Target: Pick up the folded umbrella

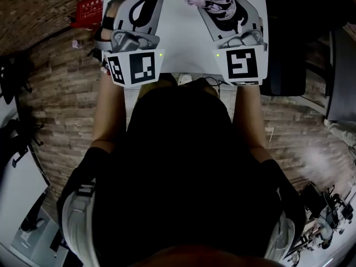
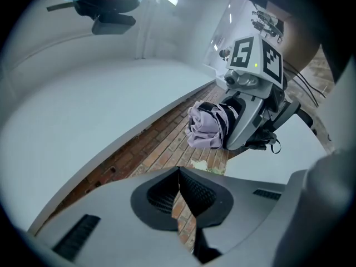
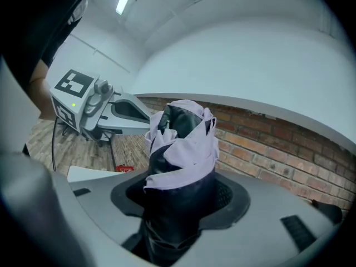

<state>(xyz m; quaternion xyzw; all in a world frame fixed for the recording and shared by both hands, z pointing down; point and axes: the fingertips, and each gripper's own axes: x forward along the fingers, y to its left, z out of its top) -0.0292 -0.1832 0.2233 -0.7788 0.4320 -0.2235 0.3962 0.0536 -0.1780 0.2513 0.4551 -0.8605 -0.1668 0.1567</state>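
Right gripper (image 3: 181, 200) is clamped on the folded umbrella (image 3: 183, 143). Lilac-and-black fabric bunches out past the pads, and the dark lower part sits between the jaws. In the head view the umbrella is at top centre-right, over the far part of the white table (image 1: 181, 32). In the left gripper view it hangs in the air mid-frame with brick floor (image 1: 61, 93) behind it, touching nothing but the jaws. Left gripper (image 2: 179, 177) is empty, jaws together with tips touching and only a thin slit lower down. It's held at upper left of the head view, beside the right one but apart from it. Both marker cubes face the person. Small red object (image 1: 89, 10) on the floor, upper left.
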